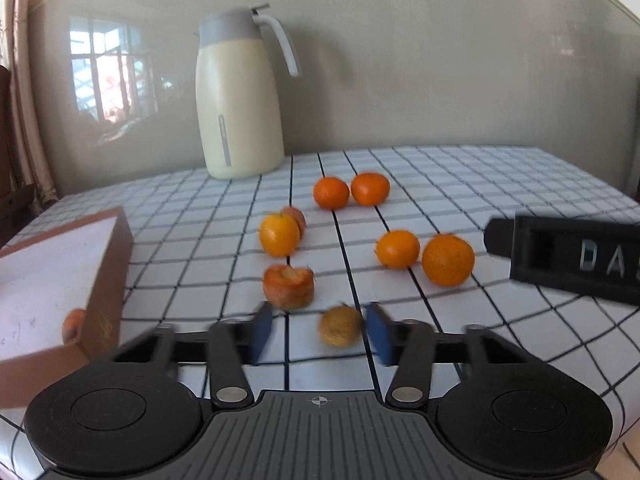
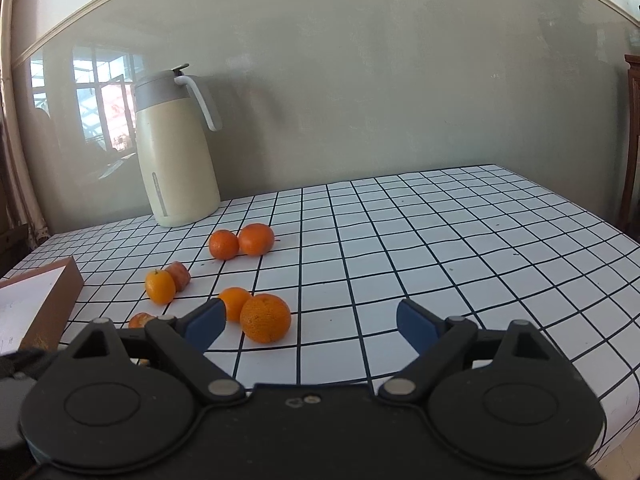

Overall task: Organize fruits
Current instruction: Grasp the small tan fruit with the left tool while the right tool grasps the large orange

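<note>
Looking along the left claw [image 1: 320, 334]: narrowed but not clamped, with a small brownish fruit [image 1: 340, 326] low between the blue pads [image 1: 260, 332]. Lies close against the right-hand pad, with a clear gap on the other side. Too smeared by blur to tell whether skin and pad touch.

Just beyond, on the checked surface [image 1: 460, 184]: a squat reddish fruit [image 1: 289, 286], ragged on top. Farther back, a yellow-orange fruit [image 1: 279, 235] covering most of a redder one [image 1: 296, 216] behind it. To the right, a mid-sized orange [image 1: 397, 249] touching a large orange [image 1: 448, 260]. At the back, two oranges [image 1: 331, 193] side by side, near a cream jug [image 1: 236, 100] by the wall.

At the left edge, a brown box [image 1: 104, 280] with a pale inside, cut off by the frame. Shows a sliver of something orange [image 1: 74, 324] beside its near wall, mostly hidden; cannot tell which fruit. At the right edge, a black lettered block [image 1: 560, 260], also cut off, lettering only partly legible.

From the right wrist view: right claw [image 2: 310, 326] spread wide, holding nothing, pads apart over bare checks. Left pad overlaps the mid-sized orange in the picture. Squat reddish fruit barely peeking over the linkage; small brownish fruit not seen there.
</note>
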